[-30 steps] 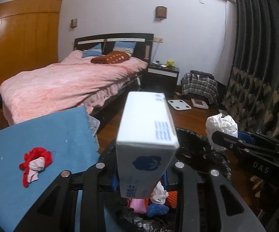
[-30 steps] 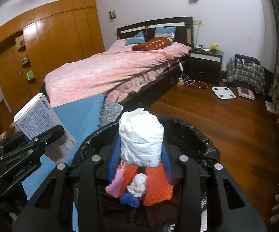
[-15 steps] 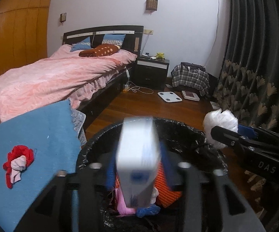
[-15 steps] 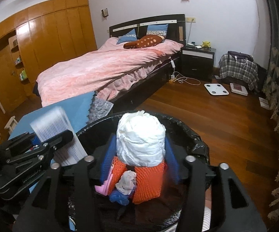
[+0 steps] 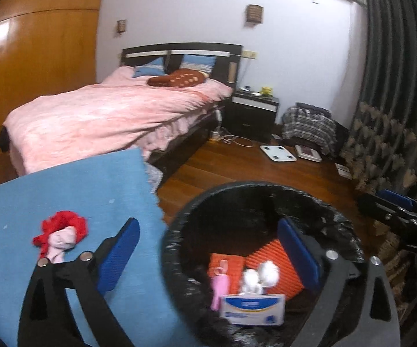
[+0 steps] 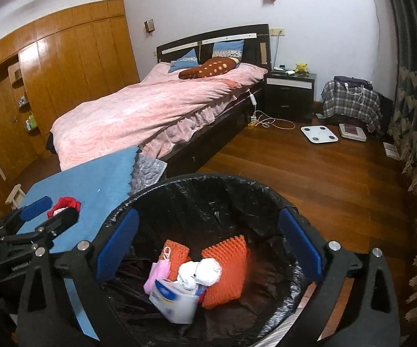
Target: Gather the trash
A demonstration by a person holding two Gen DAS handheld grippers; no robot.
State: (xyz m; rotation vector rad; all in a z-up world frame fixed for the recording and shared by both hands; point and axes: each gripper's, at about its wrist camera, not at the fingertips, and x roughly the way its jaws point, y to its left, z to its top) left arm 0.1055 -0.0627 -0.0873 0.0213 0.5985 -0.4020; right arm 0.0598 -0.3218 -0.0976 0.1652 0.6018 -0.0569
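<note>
A black-lined trash bin (image 5: 176, 231) (image 6: 208, 185) stands below both grippers. Inside lie a white-and-blue box (image 5: 252, 309) (image 6: 173, 300), a white crumpled wad (image 5: 262, 273) (image 6: 199, 271), orange ridged pieces (image 6: 225, 269) and a pink item (image 6: 156, 274). My left gripper (image 5: 208, 248) is open and empty, straddling the bin's left rim. My right gripper (image 6: 208, 243) is open and empty above the bin. A red and pink cloth bundle (image 5: 61, 235) (image 6: 64, 204) lies on the blue table (image 5: 64, 190) left of the bin.
A pink bed (image 6: 156, 110) stands behind the table. A nightstand (image 6: 291, 92), a plaid-covered pile (image 6: 350, 101), and a white scale (image 6: 319, 134) sit on the wooden floor (image 6: 309, 179). Dark curtains (image 5: 396, 86) hang at right.
My left gripper opened and the box dropped into the bin. My right gripper opened and the white wad dropped into the bin.
</note>
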